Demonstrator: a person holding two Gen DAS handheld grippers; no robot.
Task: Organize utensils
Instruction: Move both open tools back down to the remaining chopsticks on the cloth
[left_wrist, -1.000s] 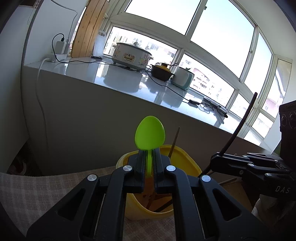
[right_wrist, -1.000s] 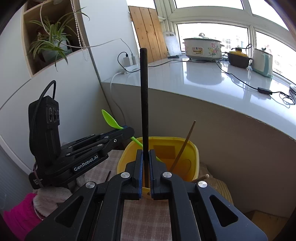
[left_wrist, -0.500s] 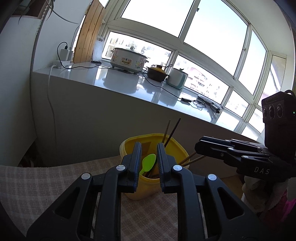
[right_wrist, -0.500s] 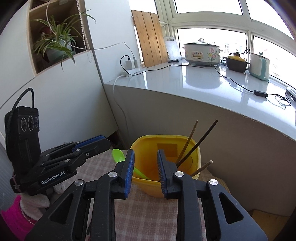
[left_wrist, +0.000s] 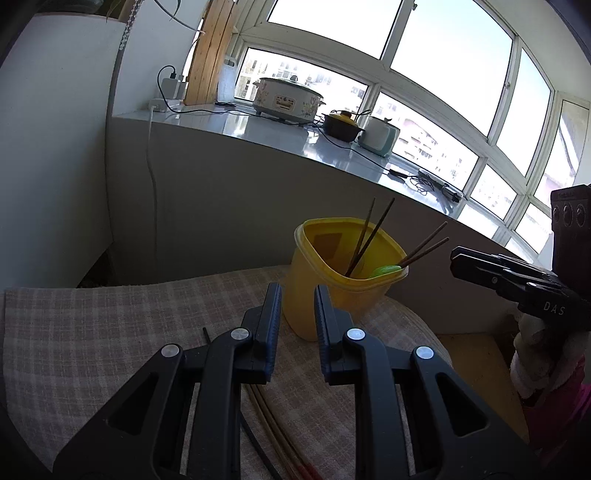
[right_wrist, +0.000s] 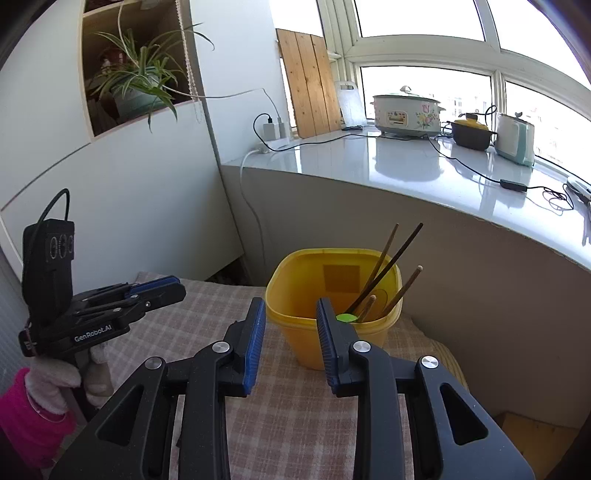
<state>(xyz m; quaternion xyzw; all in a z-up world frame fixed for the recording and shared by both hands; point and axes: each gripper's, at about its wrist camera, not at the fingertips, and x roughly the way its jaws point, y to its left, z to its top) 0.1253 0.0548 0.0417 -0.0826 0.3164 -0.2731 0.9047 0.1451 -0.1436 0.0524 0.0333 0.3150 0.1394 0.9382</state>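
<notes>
Four chopsticks (right_wrist: 384, 275) stand in one yellow container (right_wrist: 295, 306), leaning toward its right side with tips above the rim; two lean steeper, two flatter. One green spoon (right_wrist: 346, 317) is in the same container, only the top of its bowl showing near the right rim. Container sits upright on the checked cloth (left_wrist: 110, 332) covering the bench, toward the far edge. More utensils are outside it: two brownish sticks (left_wrist: 271, 428) with reddish ends lie on the cloth under the left hand-held gripper (left_wrist: 297, 306), plus one thin black stick (left_wrist: 255, 446) beside them; can't tell whether more are hidden under the gripper body. Left hand-held gripper: jaws parted with a narrow gap, nothing between them, short of the container. Right hand-held gripper (right_wrist: 290, 317): jaws wider, have just been opening, nothing between them, lined up on the container's near wall without touching it. Each gripper is held by a hand in a pale glove (right_wrist: 55, 387) with a pink sleeve. White counter (right_wrist: 406, 166) behind carries one floral slow cooker (right_wrist: 406, 112), one dark pot with yellow lid (right_wrist: 472, 131), one pale green appliance (right_wrist: 515, 138). One potted plant (right_wrist: 140, 79) in the wall niche.
</notes>
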